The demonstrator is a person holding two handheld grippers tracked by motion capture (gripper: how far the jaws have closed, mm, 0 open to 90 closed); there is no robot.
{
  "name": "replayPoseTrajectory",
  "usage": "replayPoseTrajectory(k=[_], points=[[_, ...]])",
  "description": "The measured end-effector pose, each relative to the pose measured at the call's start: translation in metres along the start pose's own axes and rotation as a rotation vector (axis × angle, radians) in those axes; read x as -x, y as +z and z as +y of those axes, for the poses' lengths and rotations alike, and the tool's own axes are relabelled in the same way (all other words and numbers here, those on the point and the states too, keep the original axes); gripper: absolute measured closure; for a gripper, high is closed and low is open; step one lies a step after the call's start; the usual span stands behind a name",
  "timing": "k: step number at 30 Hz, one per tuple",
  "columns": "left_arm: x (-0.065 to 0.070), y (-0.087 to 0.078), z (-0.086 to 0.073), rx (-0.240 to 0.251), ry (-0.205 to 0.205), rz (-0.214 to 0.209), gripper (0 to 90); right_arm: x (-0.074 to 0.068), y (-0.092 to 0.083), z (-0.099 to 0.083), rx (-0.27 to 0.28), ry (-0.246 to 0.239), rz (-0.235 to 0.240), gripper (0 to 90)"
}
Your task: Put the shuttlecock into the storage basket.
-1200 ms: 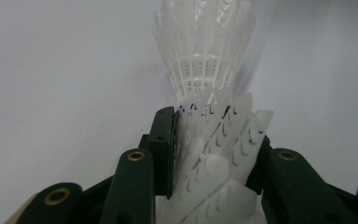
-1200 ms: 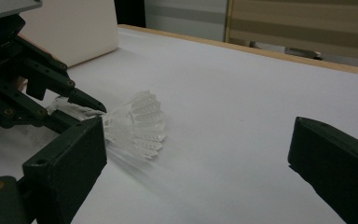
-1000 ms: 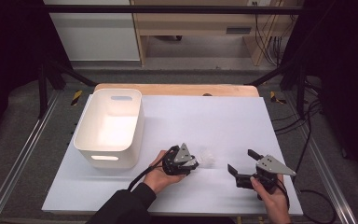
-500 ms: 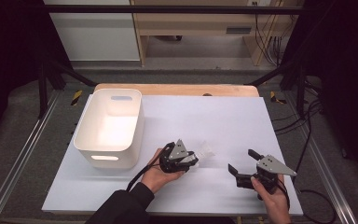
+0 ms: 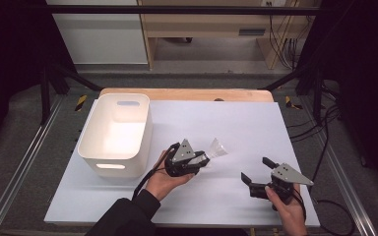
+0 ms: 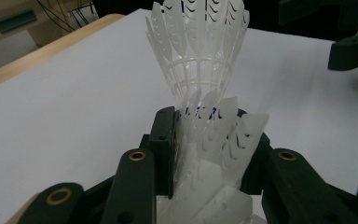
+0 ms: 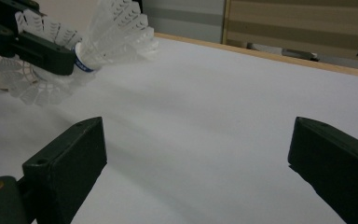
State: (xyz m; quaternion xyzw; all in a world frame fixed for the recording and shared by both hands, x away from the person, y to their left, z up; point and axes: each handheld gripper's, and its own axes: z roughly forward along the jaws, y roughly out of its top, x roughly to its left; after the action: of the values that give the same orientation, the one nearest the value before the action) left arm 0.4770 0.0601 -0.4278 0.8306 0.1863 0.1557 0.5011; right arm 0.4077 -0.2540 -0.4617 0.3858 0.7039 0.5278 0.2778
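My left gripper [image 5: 204,160] hovers a little above the white table sheet near its middle, shut on a stack of white plastic shuttlecocks [image 5: 218,147]. In the left gripper view the jaws press the lower skirts flat, while the top shuttlecock [image 6: 198,56] fans out past the fingertips [image 6: 165,140]. The right gripper [image 5: 255,168] sits low at the front right of the table, open, with bare sheet between its jaws [image 7: 198,149]. From there the shuttlecocks [image 7: 116,32] and the left gripper [image 7: 42,51] show at the upper left.
A white plastic bin [image 5: 109,166] with handle slots stands at the left of the table, close beside the left hand. The white sheet [image 5: 256,123] stretches bare behind both grippers to a wooden edge [image 5: 187,93]. Metal rails flank the table.
The left gripper has risen off the sheet with the shuttlecocks in its jaws. The right gripper has stayed where it was.
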Motion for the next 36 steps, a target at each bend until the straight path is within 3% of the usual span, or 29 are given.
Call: replayPoseTrajectory(k=[23,36], points=[[-0.013,-0.05,0.061,0.145,0.019,0.061,65.4,0.0,0.0,0.0,0.003,-0.005,0.003,4.9],[-0.041,-0.083,0.08,0.199,-0.016,0.115,65.4,-0.001,0.001,0.0,0.0,-0.011,0.006,5.4]])
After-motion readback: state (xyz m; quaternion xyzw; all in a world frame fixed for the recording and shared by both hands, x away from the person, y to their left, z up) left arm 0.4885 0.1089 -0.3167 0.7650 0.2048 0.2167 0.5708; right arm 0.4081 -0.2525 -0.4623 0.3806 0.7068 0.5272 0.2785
